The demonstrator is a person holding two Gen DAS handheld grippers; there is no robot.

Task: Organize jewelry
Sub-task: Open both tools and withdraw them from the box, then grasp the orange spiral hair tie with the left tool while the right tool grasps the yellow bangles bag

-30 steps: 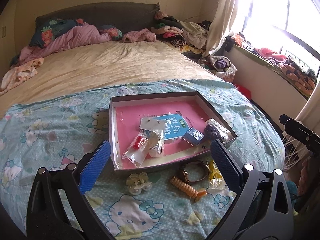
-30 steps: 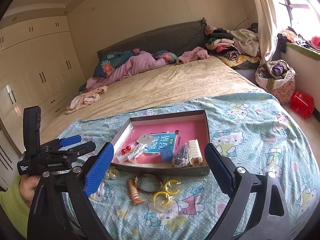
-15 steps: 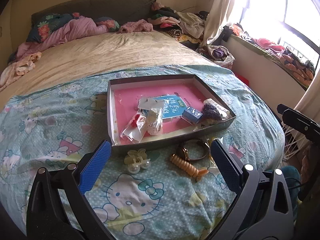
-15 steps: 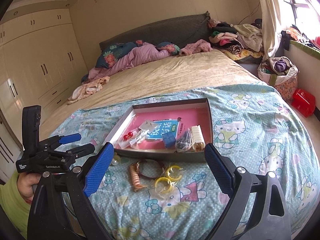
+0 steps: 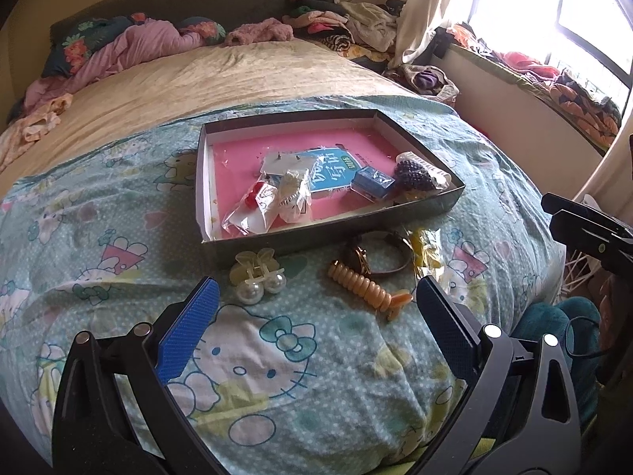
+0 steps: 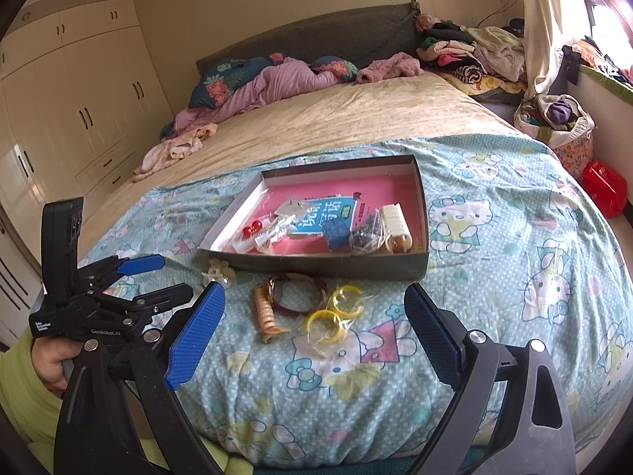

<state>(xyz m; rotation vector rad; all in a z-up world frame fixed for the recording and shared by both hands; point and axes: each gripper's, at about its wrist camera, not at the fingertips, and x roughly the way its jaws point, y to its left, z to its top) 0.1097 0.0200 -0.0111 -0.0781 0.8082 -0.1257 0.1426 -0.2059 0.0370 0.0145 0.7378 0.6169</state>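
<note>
Both grippers, left gripper (image 5: 314, 306) and right gripper (image 6: 314, 318), dropped closer, spread and empty, above the hair clip (image 5: 257, 273) and bangles (image 6: 332, 314); pickup looked next.

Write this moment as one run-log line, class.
left gripper: open, empty | right gripper: open, empty | spiral hair tie, watch, pearl claw clip: outside box

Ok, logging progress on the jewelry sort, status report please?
Left gripper open, empty. Right gripper open, empty. Pearl clip, spiral tie, watch, yellow hoops outside tray. Nothing blocking.
</note>
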